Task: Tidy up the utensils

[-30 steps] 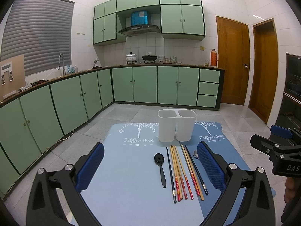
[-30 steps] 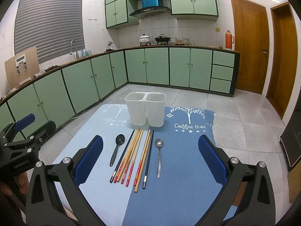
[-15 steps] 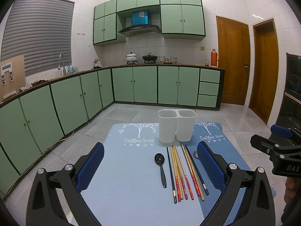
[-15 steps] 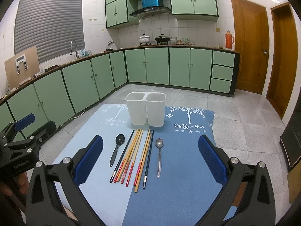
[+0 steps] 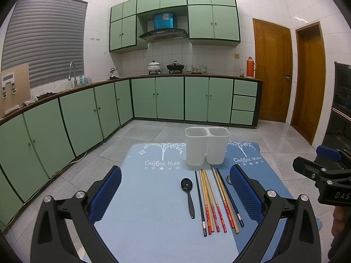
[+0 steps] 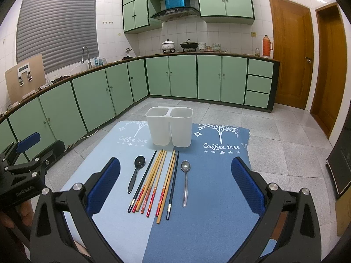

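A white two-compartment utensil holder (image 5: 207,145) (image 6: 169,126) stands empty at the far side of the mats. In front of it lie a black spoon (image 5: 188,191) (image 6: 136,173), several chopsticks (image 5: 216,201) (image 6: 156,182) side by side, and a metal spoon (image 6: 185,180), mostly hidden behind my finger in the left wrist view (image 5: 228,179). My left gripper (image 5: 175,192) is open and empty, above the near edge of the mats. My right gripper (image 6: 175,186) is open and empty, to its right. Each gripper shows at the edge of the other's view.
The utensils lie on a light blue mat (image 5: 140,208) and a darker blue mat (image 6: 215,188) laid side by side. Green cabinets (image 5: 65,118) line the left and back walls. Wooden doors (image 5: 272,74) are at the right. A dark appliance (image 5: 342,100) stands far right.
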`<state>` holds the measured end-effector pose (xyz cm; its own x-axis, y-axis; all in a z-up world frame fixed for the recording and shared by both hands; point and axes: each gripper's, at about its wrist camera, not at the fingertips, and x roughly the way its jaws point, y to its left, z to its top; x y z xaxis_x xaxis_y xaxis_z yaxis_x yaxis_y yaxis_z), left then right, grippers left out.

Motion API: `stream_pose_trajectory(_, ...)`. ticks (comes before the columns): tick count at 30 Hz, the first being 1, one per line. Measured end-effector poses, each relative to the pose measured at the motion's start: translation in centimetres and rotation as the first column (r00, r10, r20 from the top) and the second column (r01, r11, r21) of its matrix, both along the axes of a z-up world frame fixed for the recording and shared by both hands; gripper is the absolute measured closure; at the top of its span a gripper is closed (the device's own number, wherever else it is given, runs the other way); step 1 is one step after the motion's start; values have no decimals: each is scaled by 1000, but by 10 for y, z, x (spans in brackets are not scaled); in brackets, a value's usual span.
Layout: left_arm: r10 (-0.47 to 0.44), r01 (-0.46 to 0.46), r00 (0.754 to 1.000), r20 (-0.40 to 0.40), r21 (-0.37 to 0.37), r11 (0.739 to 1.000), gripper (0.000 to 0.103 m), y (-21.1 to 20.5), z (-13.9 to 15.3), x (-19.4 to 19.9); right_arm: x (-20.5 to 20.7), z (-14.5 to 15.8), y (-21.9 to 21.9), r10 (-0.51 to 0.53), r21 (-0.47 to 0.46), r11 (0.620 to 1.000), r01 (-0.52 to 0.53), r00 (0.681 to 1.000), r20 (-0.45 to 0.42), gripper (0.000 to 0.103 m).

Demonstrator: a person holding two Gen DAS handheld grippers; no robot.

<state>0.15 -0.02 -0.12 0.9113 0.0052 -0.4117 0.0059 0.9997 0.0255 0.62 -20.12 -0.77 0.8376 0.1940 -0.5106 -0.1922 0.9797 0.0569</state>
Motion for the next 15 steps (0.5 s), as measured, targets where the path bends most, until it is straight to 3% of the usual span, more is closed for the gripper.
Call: stream_pose_trajectory(15,1,-1,1000,0,0,1000,6,0,0,-1,2,3,2,0,-1,1000,0,1000,-5,5)
